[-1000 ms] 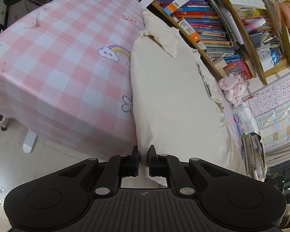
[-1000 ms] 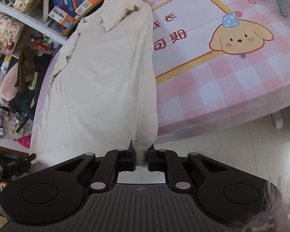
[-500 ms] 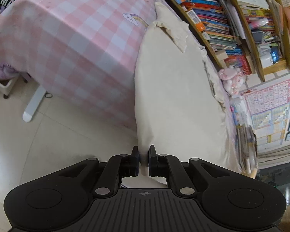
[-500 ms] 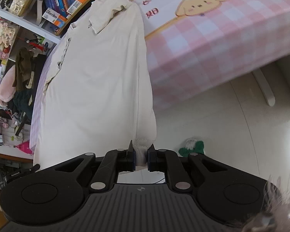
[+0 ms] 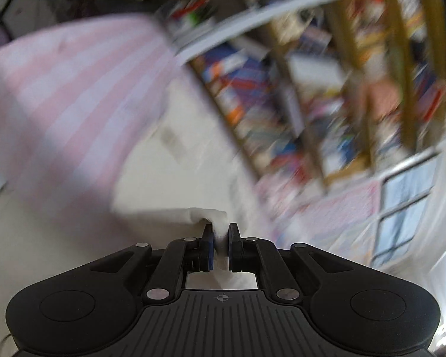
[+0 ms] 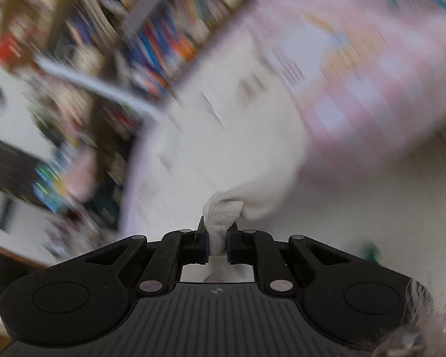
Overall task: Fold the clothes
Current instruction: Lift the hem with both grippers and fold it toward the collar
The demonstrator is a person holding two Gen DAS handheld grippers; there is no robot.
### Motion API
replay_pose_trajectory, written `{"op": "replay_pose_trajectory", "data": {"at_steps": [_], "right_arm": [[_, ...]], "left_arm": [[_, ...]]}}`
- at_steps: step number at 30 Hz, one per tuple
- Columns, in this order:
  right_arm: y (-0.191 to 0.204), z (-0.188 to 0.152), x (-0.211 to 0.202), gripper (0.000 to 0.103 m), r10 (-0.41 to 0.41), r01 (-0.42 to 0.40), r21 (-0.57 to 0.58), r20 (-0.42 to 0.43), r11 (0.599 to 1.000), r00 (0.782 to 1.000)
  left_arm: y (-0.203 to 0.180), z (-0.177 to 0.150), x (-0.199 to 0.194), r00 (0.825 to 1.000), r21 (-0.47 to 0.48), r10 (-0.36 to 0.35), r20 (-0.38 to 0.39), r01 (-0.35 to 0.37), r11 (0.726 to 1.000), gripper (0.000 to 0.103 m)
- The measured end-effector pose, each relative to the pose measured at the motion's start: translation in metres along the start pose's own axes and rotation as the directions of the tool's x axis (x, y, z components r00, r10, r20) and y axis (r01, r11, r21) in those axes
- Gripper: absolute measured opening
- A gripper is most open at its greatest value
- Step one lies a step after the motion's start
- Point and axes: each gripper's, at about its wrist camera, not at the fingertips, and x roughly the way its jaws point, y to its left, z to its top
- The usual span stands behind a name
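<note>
we carry the hem of the cream cotton garment up for the fold.
left gripper and right gripper each pinch a near corner; it trails over the pink checked worktop. we should keep both corners level and taut.

The garment I held was plain cream; my fingers were black with blue pads. The counter's cloth was pink-and-white checked, the bookshelf multicoloured.
</note>
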Motion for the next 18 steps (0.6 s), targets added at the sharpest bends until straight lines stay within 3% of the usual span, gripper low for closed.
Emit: {"op": "replay_pose_trajectory", "data": {"at_steps": [4,9,13,18], "right_arm": [[0.009,0.030,0.006,0.009,0.123,-0.130,0.032,0.177,0.991,0.977],[0.017,0.066,0.033,0.009,0.180,-0.207,0.073,0.276,0.976,0.944],[0.024,0.109,0.061,0.009,0.188,-0.230,0.110,0.302,0.967,0.935],[0.024,0.160,0.099,0.009,0.175,-0.219,0.129,0.284,0.967,0.943]], "left_arm": [[-0.009,0.032,0.023,0.991,-0.022,-0.071,0.110,0.074,0.997,0.007],[-0.026,0.062,0.066,0.983,-0.077,-0.073,0.171,0.087,0.993,0.007],[-0.031,0.084,0.098,0.980,-0.098,-0.047,0.192,0.067,0.993,0.007],[-0.031,0.113,0.142,0.979,-0.115,-0.009,0.203,0.033,0.993,0.007]]}}
